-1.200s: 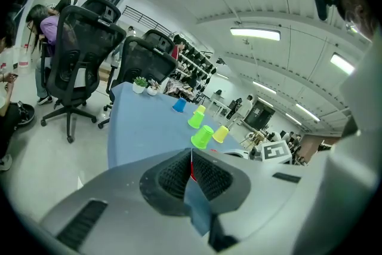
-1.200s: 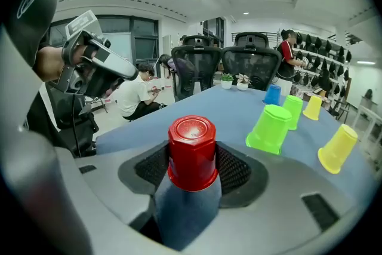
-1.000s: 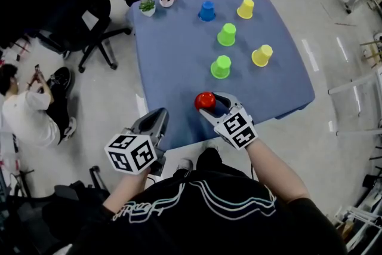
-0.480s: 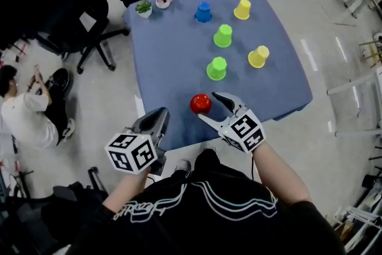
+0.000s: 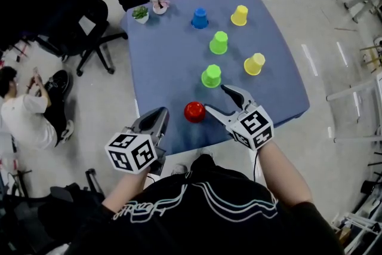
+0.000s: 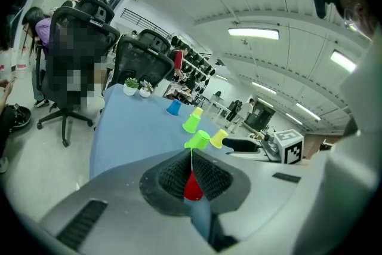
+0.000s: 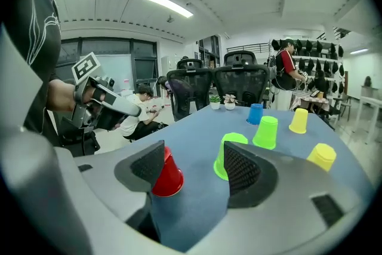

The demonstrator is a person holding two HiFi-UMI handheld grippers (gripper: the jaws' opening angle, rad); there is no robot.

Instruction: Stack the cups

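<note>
A red cup [image 5: 194,111] stands upside down near the front edge of the blue table [image 5: 161,63]. My right gripper [image 5: 218,98] is just to its right, apart from it. Its jaws have just been opening and now stand open with nothing between them. In the right gripper view the red cup [image 7: 164,175] shows beside the left pad and a green cup [image 7: 225,155] beyond the right pad. Further back stand the green cup [image 5: 211,76], another green cup [image 5: 219,42], two yellow cups [image 5: 253,64] [image 5: 239,15] and a blue cup [image 5: 200,18]. My left gripper [image 5: 159,118] hangs shut at the table's front edge.
Two small plant pots [image 5: 140,14] [image 5: 159,6] sit at the table's far left corner. Black office chairs [image 5: 71,15] stand left of and behind the table. A person [image 5: 24,110] sits on the floor at the left.
The right gripper has let go of the red cup, which now stands on the table. The gripper has opened and drawn off to the right. The left gripper has barely shifted.
</note>
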